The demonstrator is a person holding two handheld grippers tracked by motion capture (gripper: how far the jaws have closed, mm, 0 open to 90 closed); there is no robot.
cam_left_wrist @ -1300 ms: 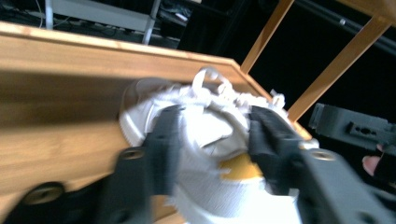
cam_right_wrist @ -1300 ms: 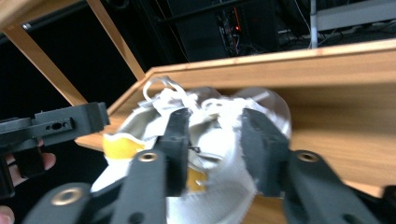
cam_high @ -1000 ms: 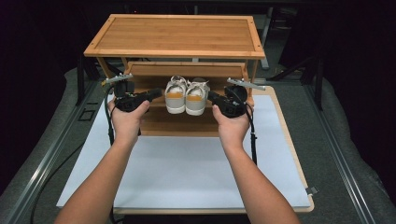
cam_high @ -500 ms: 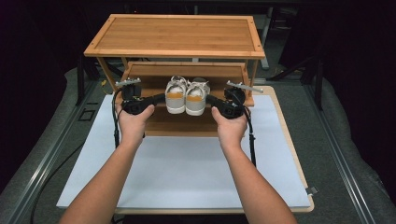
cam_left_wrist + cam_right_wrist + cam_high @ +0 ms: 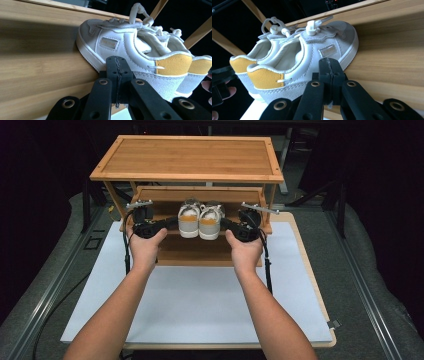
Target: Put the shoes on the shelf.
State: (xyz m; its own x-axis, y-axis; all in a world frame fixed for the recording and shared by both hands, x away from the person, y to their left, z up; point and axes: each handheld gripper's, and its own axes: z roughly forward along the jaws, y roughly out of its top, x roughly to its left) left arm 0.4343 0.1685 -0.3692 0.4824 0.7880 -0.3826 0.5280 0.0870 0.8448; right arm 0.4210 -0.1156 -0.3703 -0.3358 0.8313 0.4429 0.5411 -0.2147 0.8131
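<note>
The pair of white shoes [image 5: 199, 220] with yellow heel patches stands on the middle shelf [image 5: 170, 207] of the wooden rack [image 5: 186, 159], close to its front edge, with the heels turned toward you. The two shoes are side by side and touch each other.

Your left gripper [image 5: 170, 223] is at the outer side of the left shoe [image 5: 130, 50]. In the left gripper view its two jaws are fully closed against each other, with nothing between them, and the closed tip lies against the sole edge of this shoe. Your right gripper [image 5: 226, 224] is in the same way at the outer side of the right shoe [image 5: 312, 57]. Its jaws are also closed together and empty, and the tip lies against the side of that shoe, near the sole. So the pair sits between your two closed tongs, one from each side.

Both your hands [image 5: 146, 242] hold the grippers in front of the rack, about level with the middle shelf. The rack stands at the far end of the table, on a white mat [image 5: 200, 305] that covers most of the table top [image 5: 320, 290].
</note>
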